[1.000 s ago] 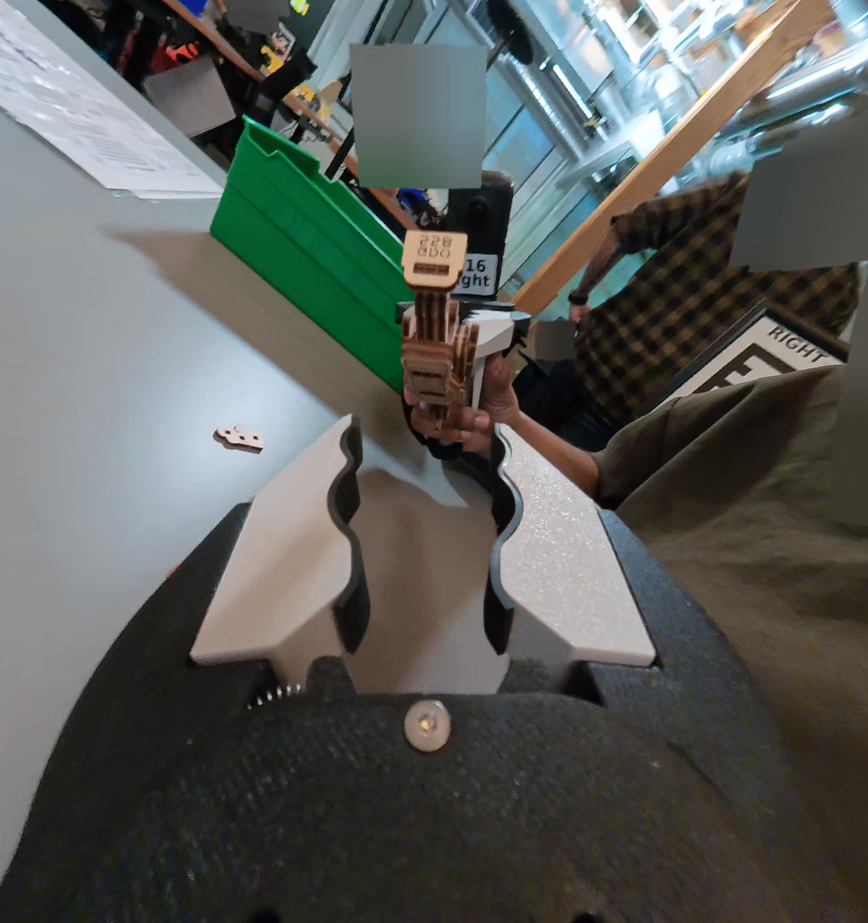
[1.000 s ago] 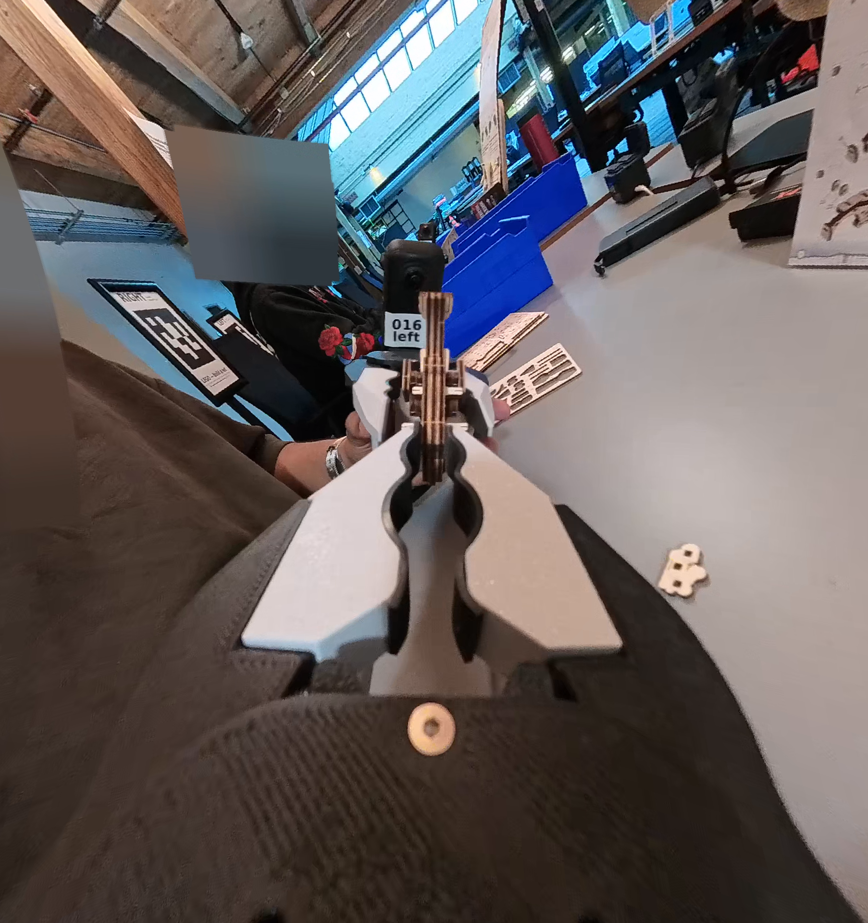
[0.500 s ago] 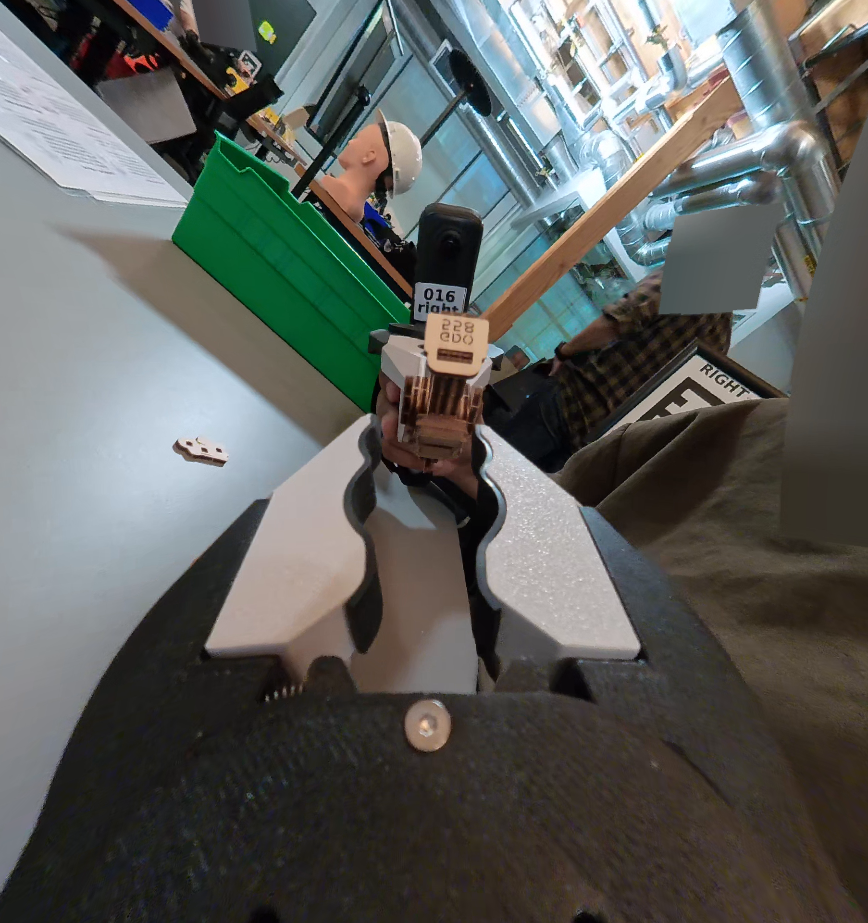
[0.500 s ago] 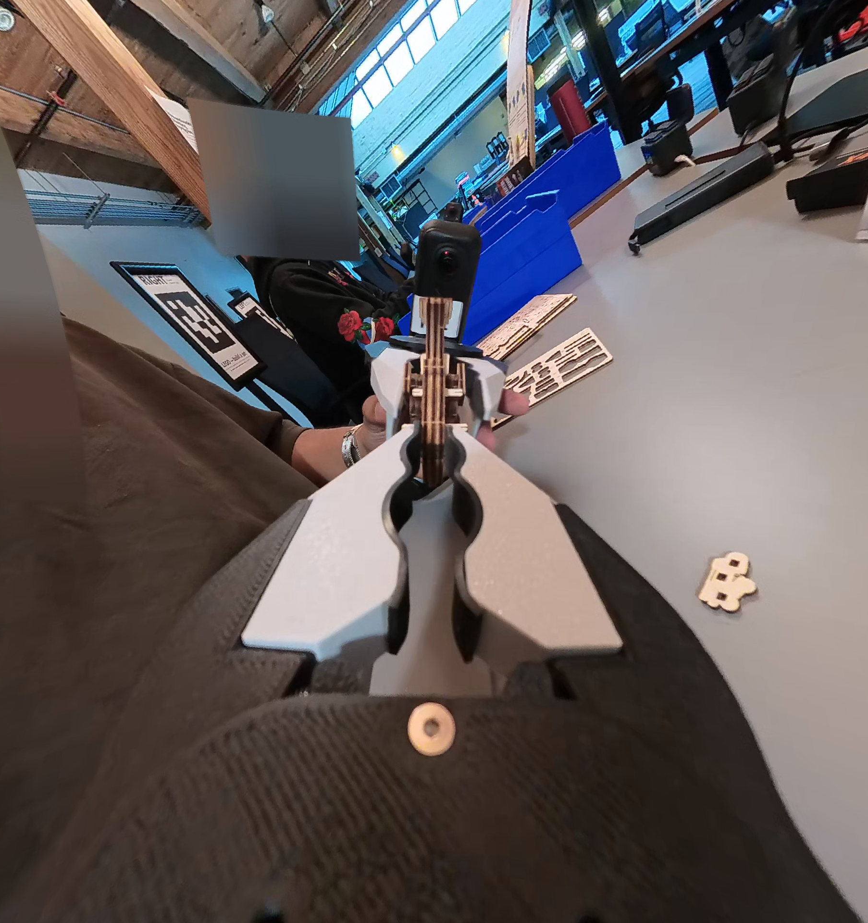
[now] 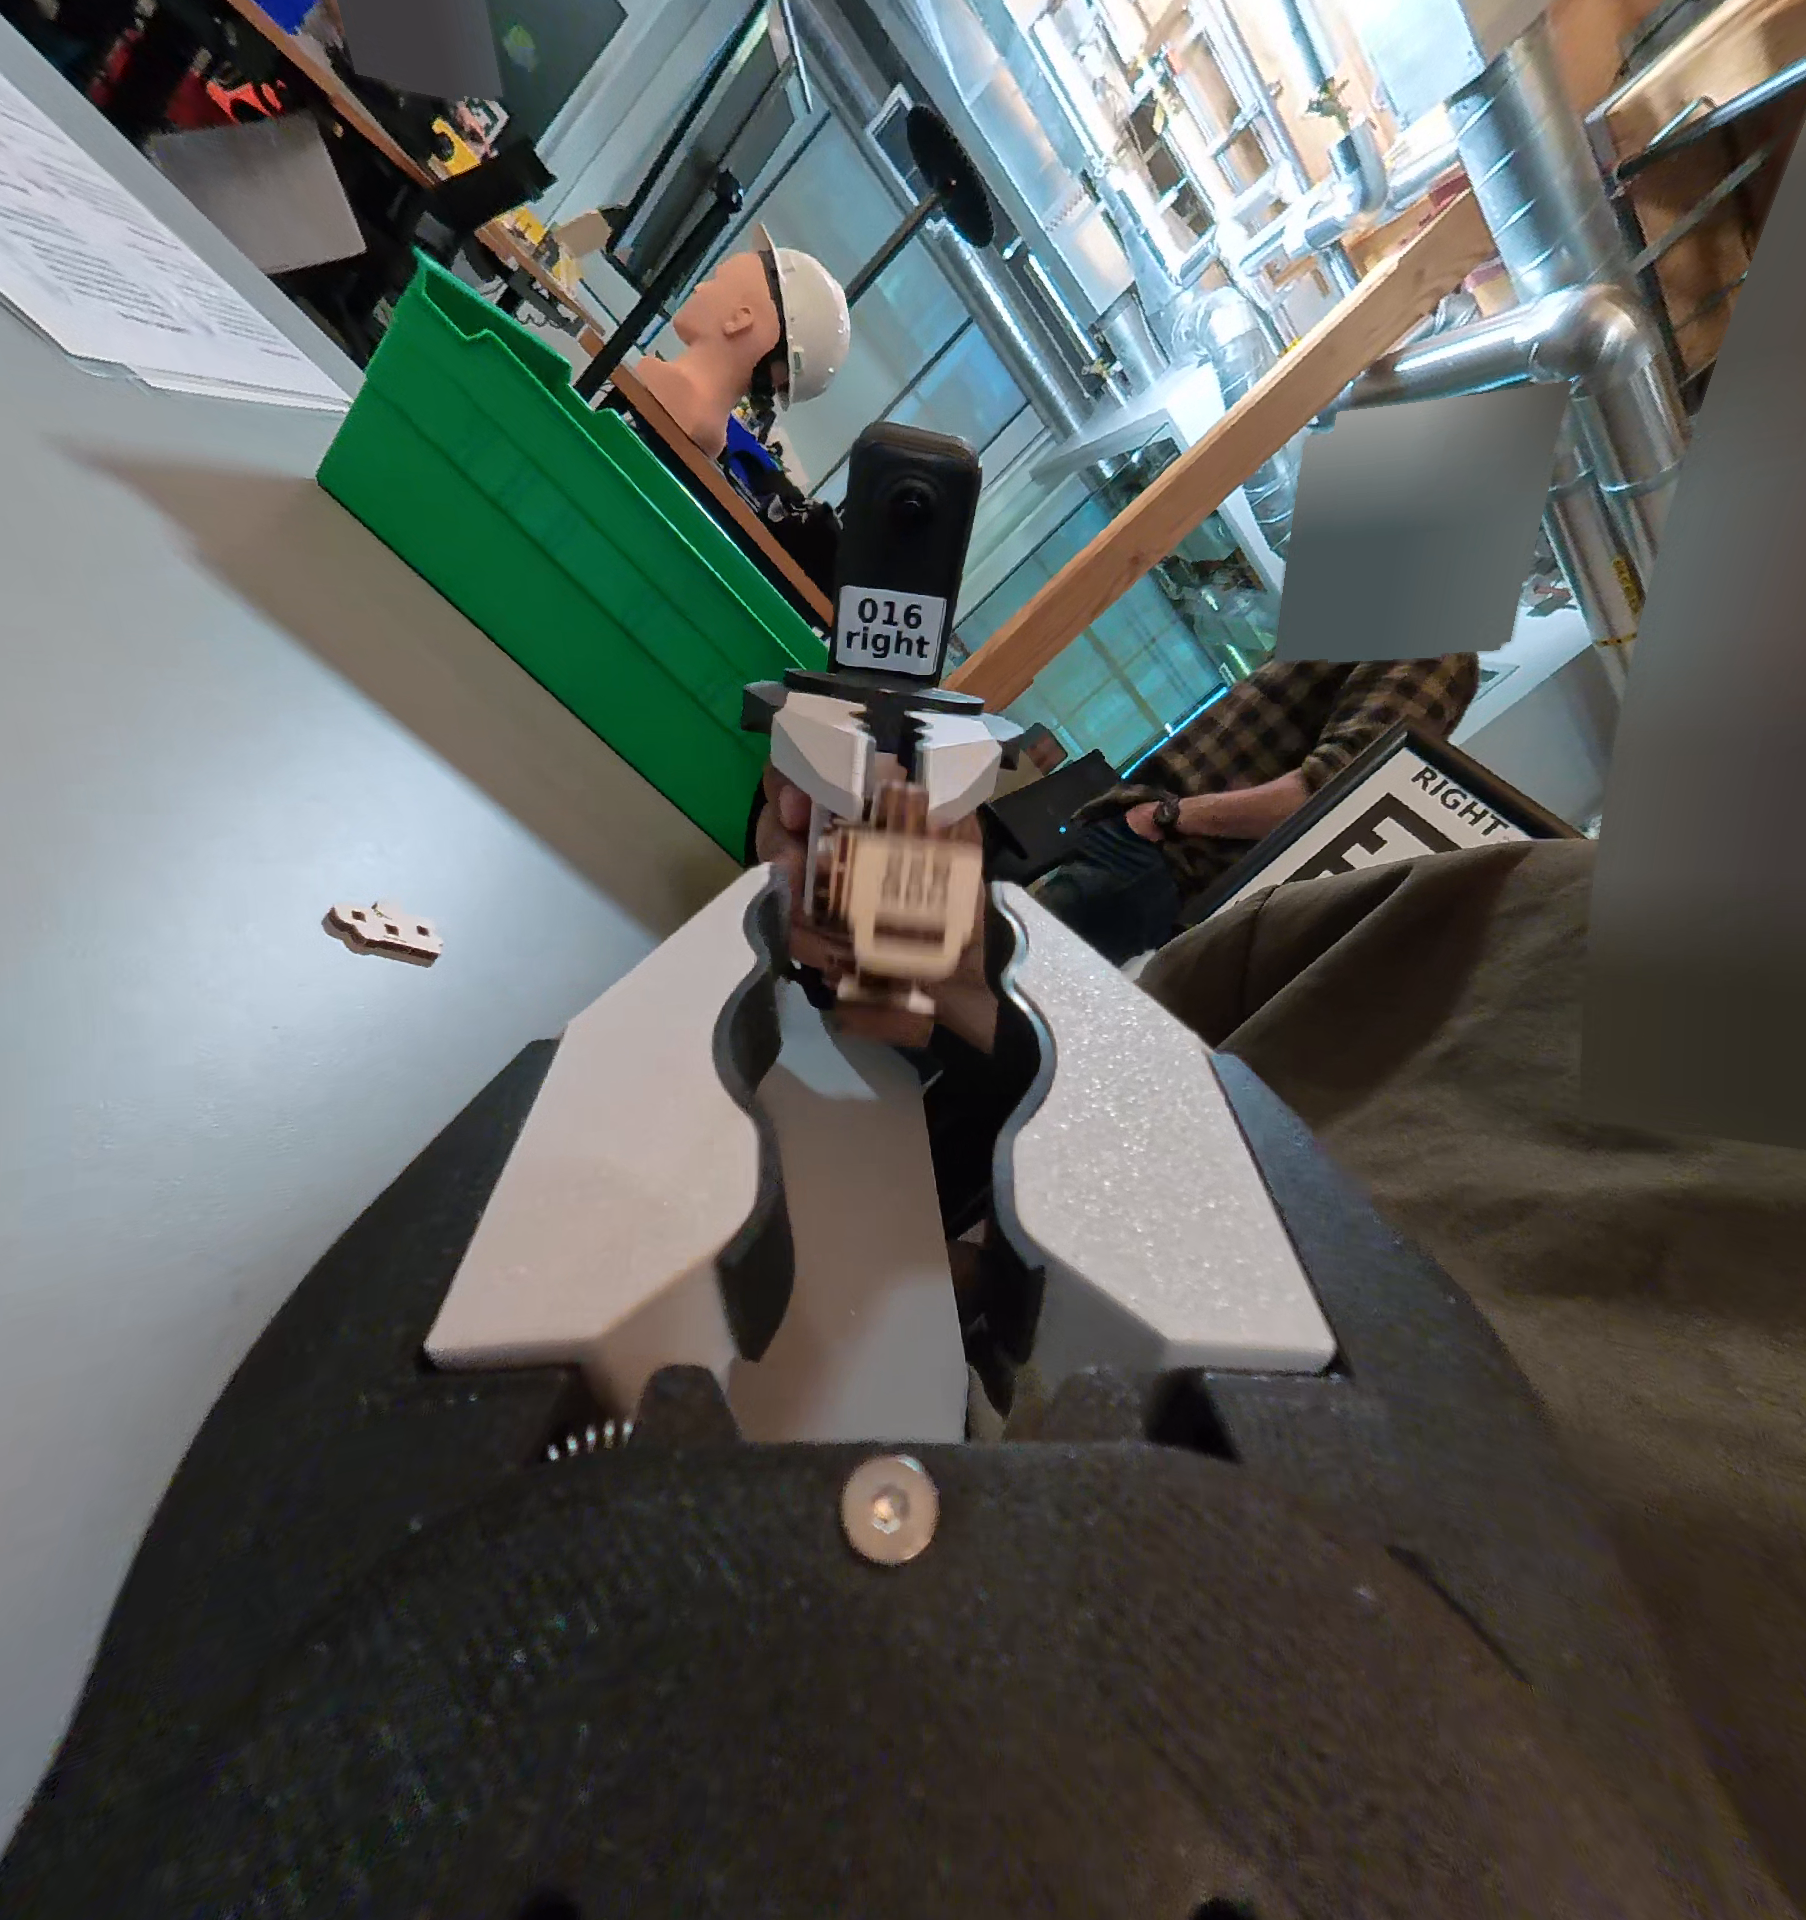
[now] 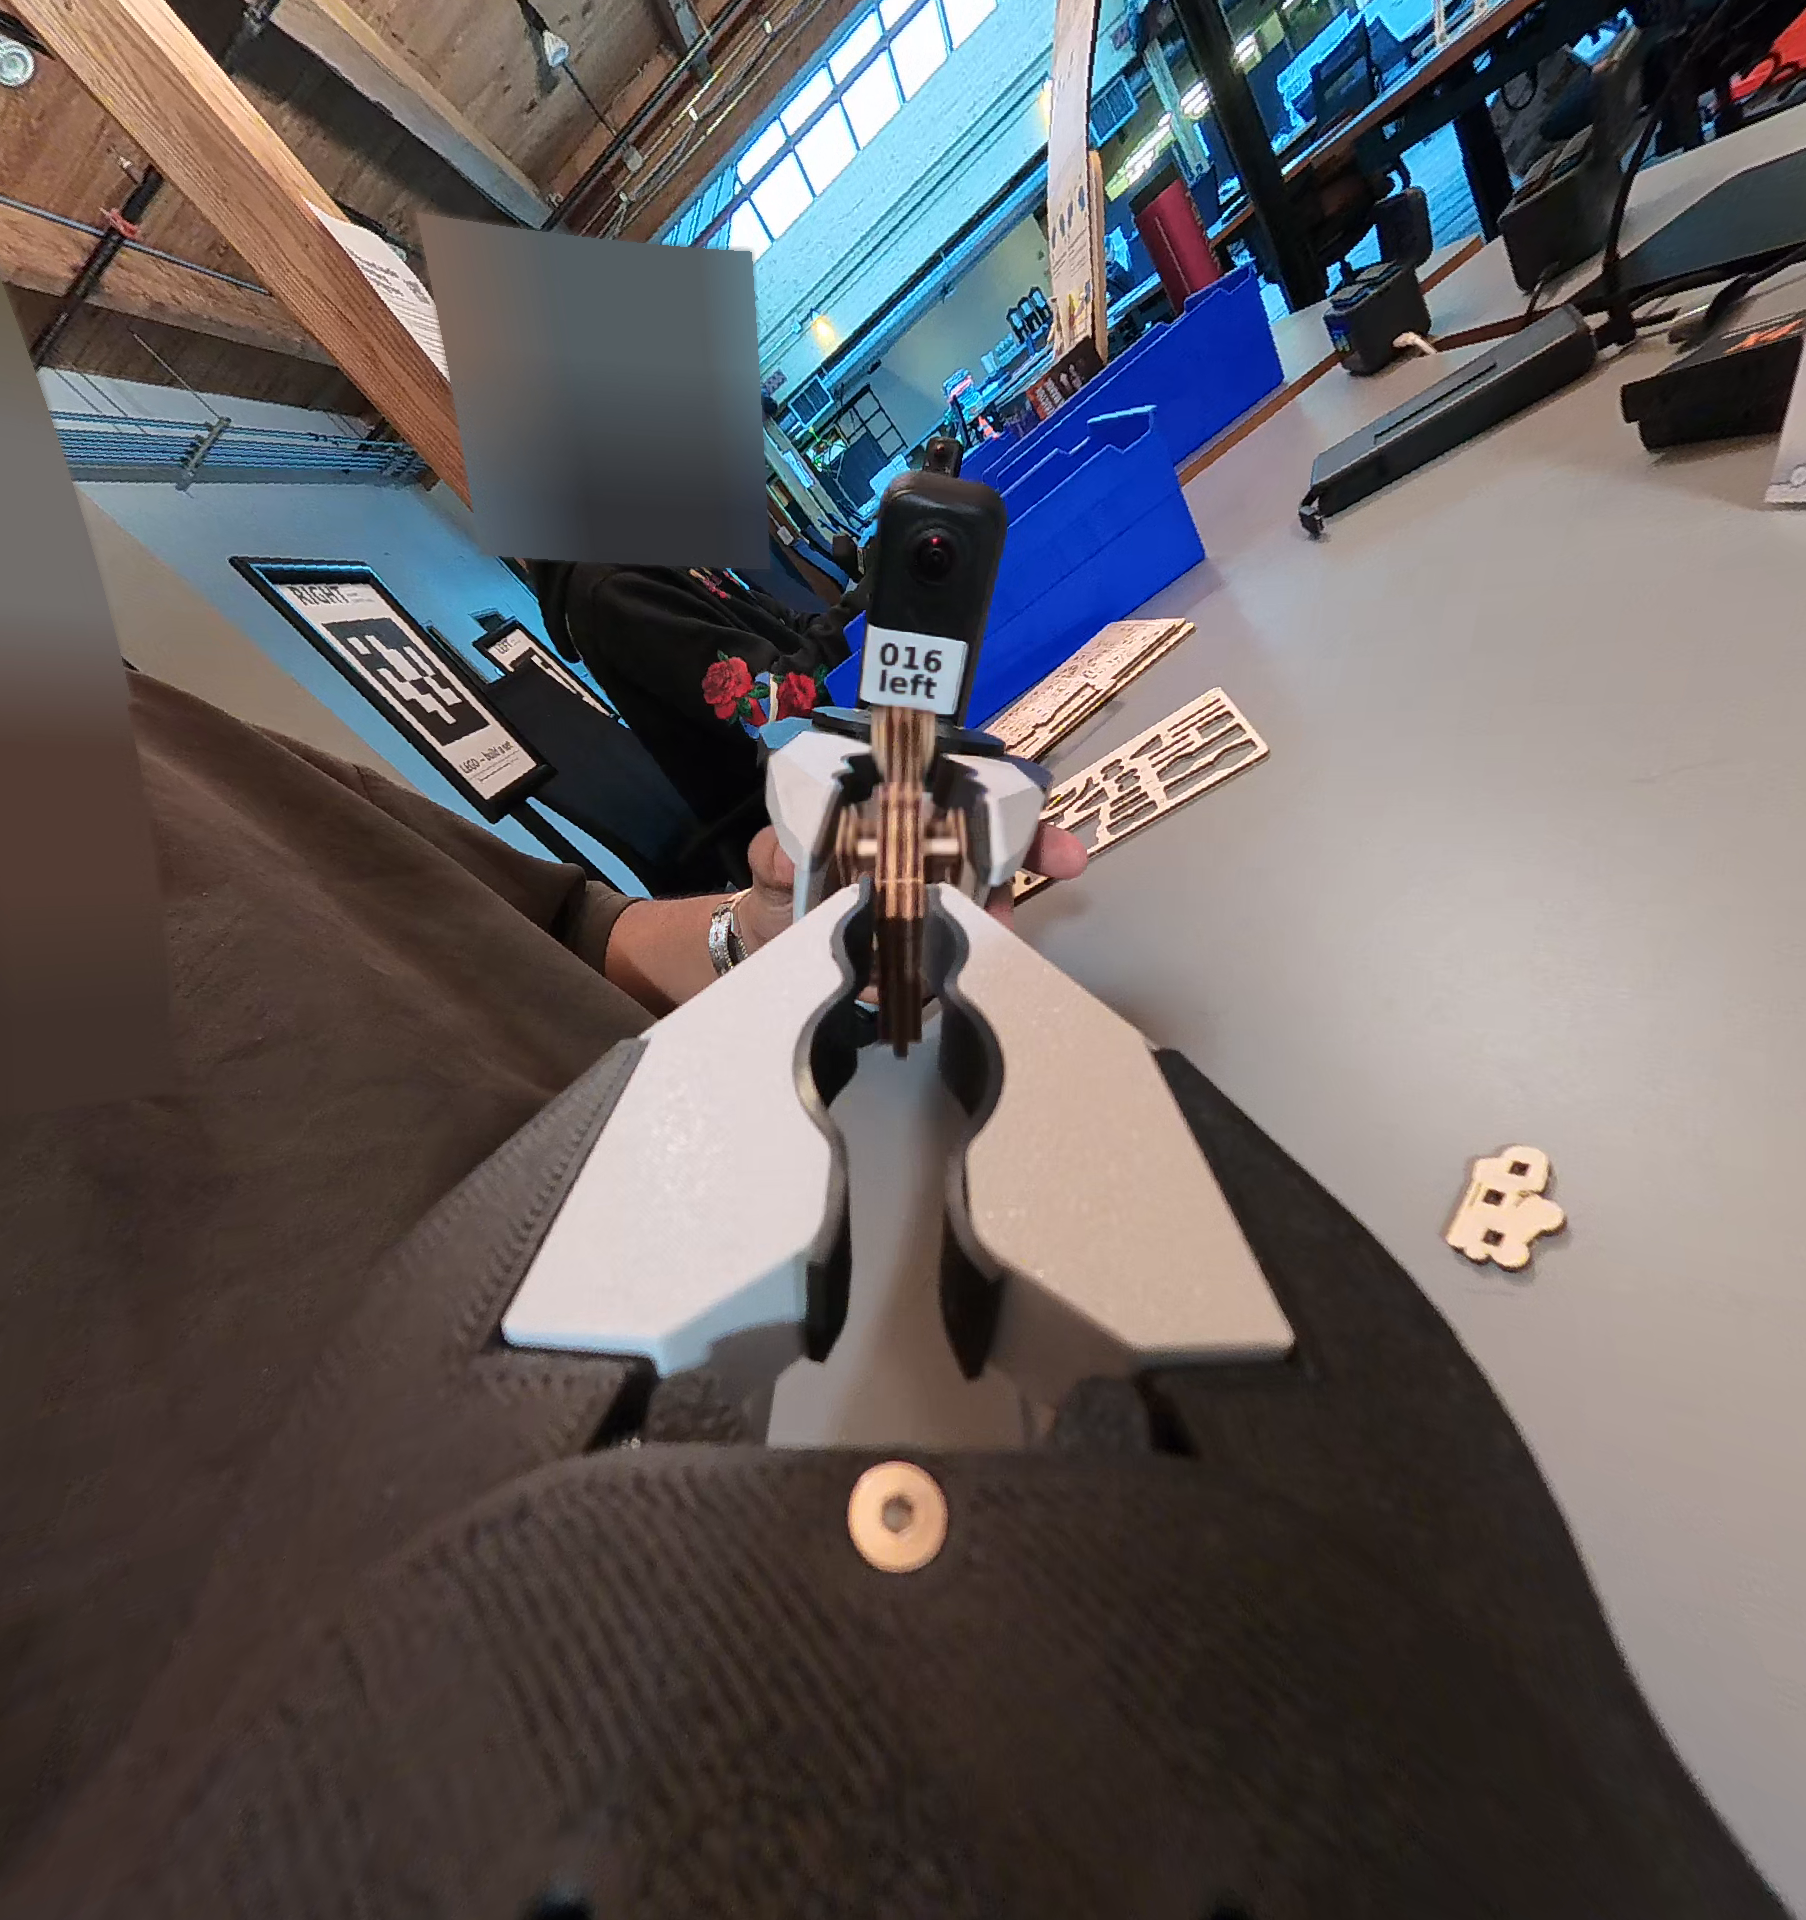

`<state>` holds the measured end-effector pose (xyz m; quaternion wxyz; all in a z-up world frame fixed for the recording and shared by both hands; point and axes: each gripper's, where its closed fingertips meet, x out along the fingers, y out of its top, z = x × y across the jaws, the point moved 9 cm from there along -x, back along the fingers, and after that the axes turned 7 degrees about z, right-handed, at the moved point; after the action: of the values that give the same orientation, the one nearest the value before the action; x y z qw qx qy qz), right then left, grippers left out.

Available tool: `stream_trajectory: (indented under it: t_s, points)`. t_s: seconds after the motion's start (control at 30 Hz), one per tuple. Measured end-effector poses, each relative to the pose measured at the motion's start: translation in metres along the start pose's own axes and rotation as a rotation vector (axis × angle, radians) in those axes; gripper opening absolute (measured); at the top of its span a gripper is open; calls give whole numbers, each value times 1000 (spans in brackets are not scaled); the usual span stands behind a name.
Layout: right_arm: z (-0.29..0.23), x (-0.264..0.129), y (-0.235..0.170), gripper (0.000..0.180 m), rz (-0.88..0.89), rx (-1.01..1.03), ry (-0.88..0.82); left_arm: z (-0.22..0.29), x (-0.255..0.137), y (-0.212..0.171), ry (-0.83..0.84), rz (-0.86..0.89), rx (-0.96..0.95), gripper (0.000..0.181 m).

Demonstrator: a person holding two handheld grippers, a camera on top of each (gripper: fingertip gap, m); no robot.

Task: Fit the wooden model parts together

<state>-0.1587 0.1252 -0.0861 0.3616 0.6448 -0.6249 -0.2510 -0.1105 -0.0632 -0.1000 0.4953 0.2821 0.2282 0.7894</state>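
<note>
At frame centre, the right gripper (image 6: 899, 925) is clamping the layered pale plywood model (image 6: 901, 883) edge-on, facing the left gripper (image 5: 883, 925), whose fingers are gaping around it, each camera bearing a white label.

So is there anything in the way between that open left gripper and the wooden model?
Nothing visible. The left gripper has its jaws open, and the wooden model sits just beyond them, held by the right gripper. Only air shows in the gap. The loose wooden piece lies off to the side on the table.
</note>
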Motion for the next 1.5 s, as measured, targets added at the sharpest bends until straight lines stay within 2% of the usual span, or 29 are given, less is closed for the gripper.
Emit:
stream_trajectory:
  t_s: [0.43, 0.67, 0.8, 1.07, 1.5]
  points:
    - [0, 2, 0, 7, -16, -11, -8, -3, 4, -7, 13, -59, -20, 45]
    - [2, 7, 1, 7, 9, 12, 7, -2, 8, -11, 6, -100, -22, 46]
    - [1, 15, 0, 7, 4, 4, 9, -2, 9, -12, 5, -113, -16, 45]
    - [3, 26, 2, 7, 7, 1, 13, -1, 9, -13, 2, -130, -3, 27]
    - [5, 30, 2, 7, 12, -16, 7, -1, 9, -12, 24, -126, 15, 27]
